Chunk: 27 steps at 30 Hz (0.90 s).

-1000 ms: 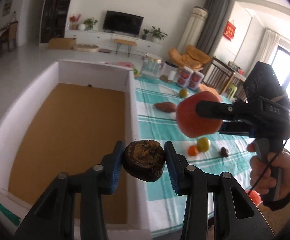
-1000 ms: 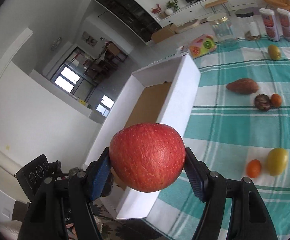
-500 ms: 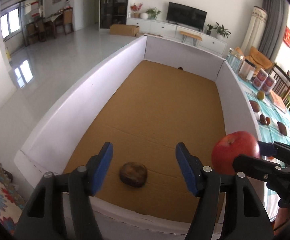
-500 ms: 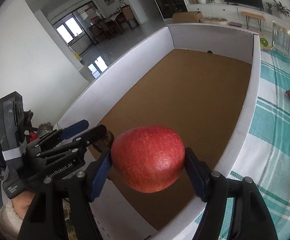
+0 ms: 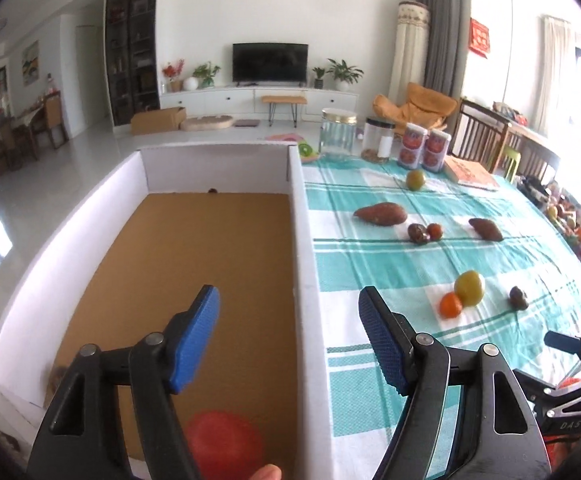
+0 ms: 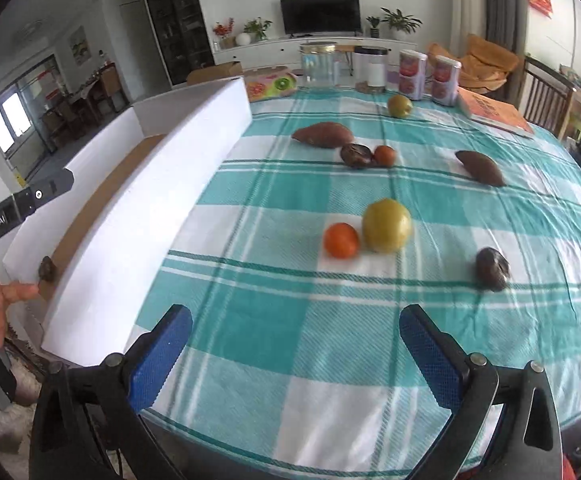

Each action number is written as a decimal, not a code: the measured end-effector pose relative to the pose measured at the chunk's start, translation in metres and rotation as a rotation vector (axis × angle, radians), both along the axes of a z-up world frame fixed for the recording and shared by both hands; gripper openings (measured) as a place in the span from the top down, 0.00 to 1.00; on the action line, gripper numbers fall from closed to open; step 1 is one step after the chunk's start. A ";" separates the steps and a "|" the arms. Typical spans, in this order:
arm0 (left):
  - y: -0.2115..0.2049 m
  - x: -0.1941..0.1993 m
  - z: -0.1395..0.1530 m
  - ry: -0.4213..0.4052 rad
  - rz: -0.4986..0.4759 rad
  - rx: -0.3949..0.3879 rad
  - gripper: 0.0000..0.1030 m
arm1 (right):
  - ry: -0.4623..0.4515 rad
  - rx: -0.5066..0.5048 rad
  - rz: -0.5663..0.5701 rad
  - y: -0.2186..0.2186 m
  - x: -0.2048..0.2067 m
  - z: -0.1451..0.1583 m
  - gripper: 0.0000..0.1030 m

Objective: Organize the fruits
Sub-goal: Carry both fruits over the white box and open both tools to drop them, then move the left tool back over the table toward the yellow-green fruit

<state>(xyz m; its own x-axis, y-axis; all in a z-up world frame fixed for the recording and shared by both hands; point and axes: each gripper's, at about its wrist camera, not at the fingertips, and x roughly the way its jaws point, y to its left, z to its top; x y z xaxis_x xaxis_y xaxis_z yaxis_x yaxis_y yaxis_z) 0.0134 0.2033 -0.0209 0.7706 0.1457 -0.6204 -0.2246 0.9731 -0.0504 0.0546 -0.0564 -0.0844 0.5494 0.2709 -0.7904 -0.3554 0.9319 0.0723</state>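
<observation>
With the red apple (image 5: 224, 444) and the dark fruit (image 6: 47, 269) lying in the white box (image 5: 304, 264), my left gripper (image 5: 290, 336) and right gripper (image 6: 296, 354) have just opened and hold nothing, so next I'd reach for the orange fruit (image 6: 341, 240) and yellow-green fruit (image 6: 386, 225) on the tablecloth (image 6: 274, 320)

The left wrist view looks down along its fingers from close above the white box (image 5: 298, 240), the tablecloth (image 5: 370, 272) to its right, while the right wrist view faces low across that cloth, both sharing the box wall and the scattered fruit beyond.
</observation>
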 end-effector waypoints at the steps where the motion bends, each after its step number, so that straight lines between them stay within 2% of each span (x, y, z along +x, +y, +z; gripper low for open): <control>1: -0.007 0.004 -0.003 0.015 -0.002 0.007 0.28 | -0.006 -0.010 -0.041 -0.016 -0.003 -0.003 0.00; 3: -0.016 0.012 -0.011 0.051 -0.012 0.000 0.28 | -0.029 -0.014 -0.114 -0.043 -0.010 -0.008 0.00; 5: -0.026 0.018 -0.017 0.098 -0.010 0.030 0.28 | -0.028 0.010 -0.151 -0.061 -0.013 -0.013 0.00; 7: -0.033 0.016 -0.017 0.102 -0.017 0.052 0.28 | -0.026 0.039 -0.172 -0.068 -0.012 -0.018 0.00; 10: -0.034 0.015 -0.014 0.084 -0.002 0.020 0.28 | -0.038 0.066 -0.197 -0.072 -0.013 -0.022 0.00; 14: -0.041 0.016 -0.018 0.102 -0.002 -0.021 0.28 | -0.061 0.108 -0.213 -0.078 -0.013 -0.018 0.00; 18: -0.054 0.018 -0.018 0.110 -0.005 0.053 0.28 | -0.064 0.125 -0.221 -0.090 -0.011 -0.009 0.00; 21: -0.062 0.004 0.000 0.007 0.077 0.151 0.28 | -0.097 0.058 -0.263 -0.114 -0.009 0.016 0.00; 23: -0.081 -0.012 0.019 -0.119 0.078 0.234 0.26 | -0.164 -0.074 -0.321 -0.131 -0.011 0.035 0.00; 24: -0.093 -0.018 0.028 -0.172 0.049 0.248 0.18 | -0.191 -0.161 -0.351 -0.136 -0.012 0.041 0.00; 25: -0.105 -0.022 0.034 -0.211 0.001 0.241 0.15 | -0.204 -0.236 -0.377 -0.143 -0.011 0.044 0.00; 27: -0.128 -0.021 0.038 -0.223 -0.117 0.188 0.14 | -0.187 -0.255 -0.396 -0.154 -0.009 0.043 0.00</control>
<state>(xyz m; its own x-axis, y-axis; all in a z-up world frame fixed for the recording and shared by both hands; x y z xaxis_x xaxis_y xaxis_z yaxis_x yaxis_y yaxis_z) -0.0079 0.0753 0.0168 0.9029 0.1439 -0.4051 -0.1139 0.9887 0.0974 0.0455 -0.2104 -0.0417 0.7095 -0.1764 -0.6822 0.0443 0.9774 -0.2067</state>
